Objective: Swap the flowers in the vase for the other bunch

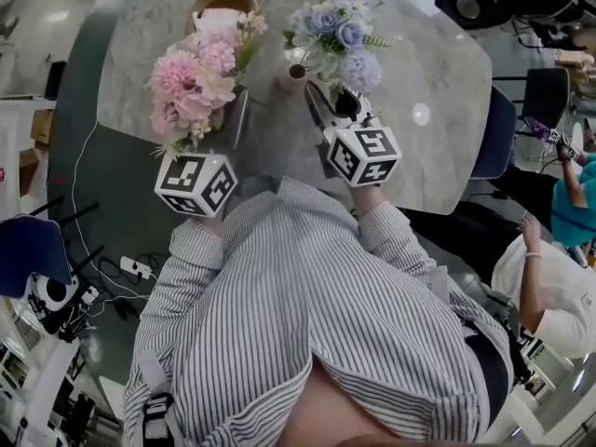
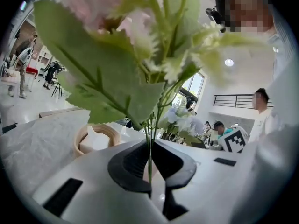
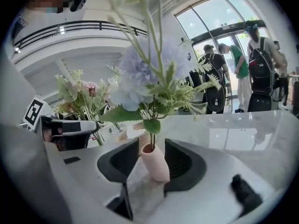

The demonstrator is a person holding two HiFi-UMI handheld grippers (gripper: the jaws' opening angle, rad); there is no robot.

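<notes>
- Left gripper [image 2: 149, 160], lower left of the head view: my fingers are narrow, pinched on the thin green stems of the pink bunch [image 1: 191, 87], which I hold up off the bench [image 1: 438, 73], its blooms at upper left.
- Wooden bowl [image 1: 222, 7], top centre-left, on the bench behind the pink bunch, with something white and folded inside it; it plays no part in the task.
- Vase [image 1: 296, 74], small and pink, upper centre, on the bench; the blue bunch [image 1: 337, 40] stands in it, stems down the mouth.
- Right gripper [image 3: 153, 162], right of centre: my fingers are spread wide, one on each side of the vase body. They are not clamped on it and hold nothing.
- Step in hand, as I judge it: one bunch is in the vase and the other is out. I cannot tell from this which bunch belongs in at the finish.
- Next move: if the blue bunch is the one to come out, my right fingers must rise to its stems just above the vase mouth, narrow on them and draw straight up, so the light vase does not tip. My left fingers then lower the pink stems in. If the blue bunch is meant to stay, the pink bunch only needs laying on the bench.
- Count: two bunches, one vase, one bowl, two grippers.
</notes>
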